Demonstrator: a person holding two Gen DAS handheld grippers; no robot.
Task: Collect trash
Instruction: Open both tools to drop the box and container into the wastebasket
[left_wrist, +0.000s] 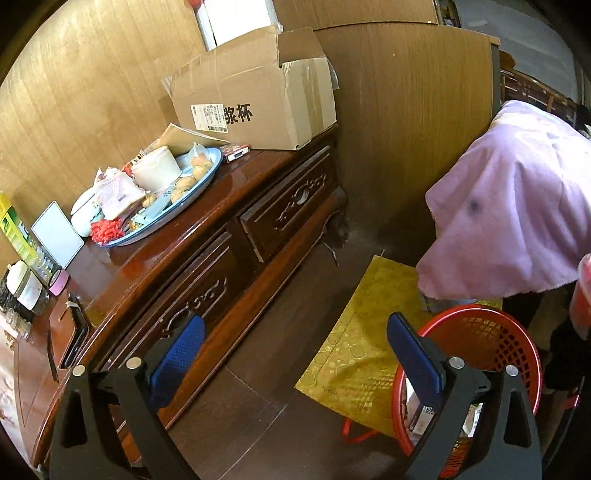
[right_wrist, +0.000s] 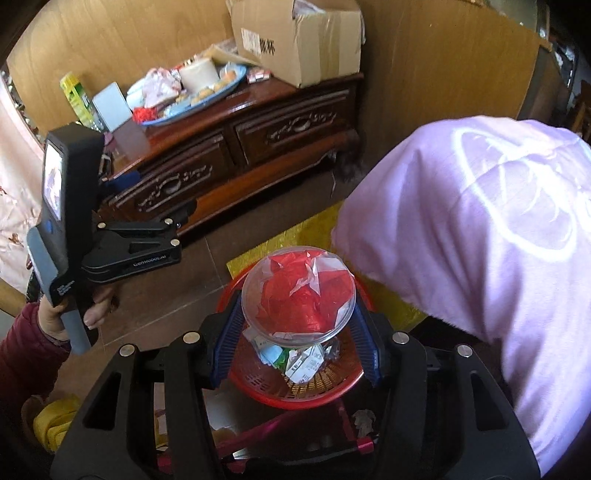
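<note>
The right gripper (right_wrist: 298, 325) clamped a clear cup (right_wrist: 298, 291) stuffed with red wrapping, at frame centre, directly above the red basket (right_wrist: 258, 384) on the floor. Paper scraps (right_wrist: 304, 363) lay inside the basket. The left gripper (left_wrist: 295, 362) stood wide open with nothing between its pads, lower centre of its view, beside the basket (left_wrist: 491, 332). A cluttered tray (left_wrist: 207, 181) sat on the cabinet (left_wrist: 236, 236), upper left.
</note>
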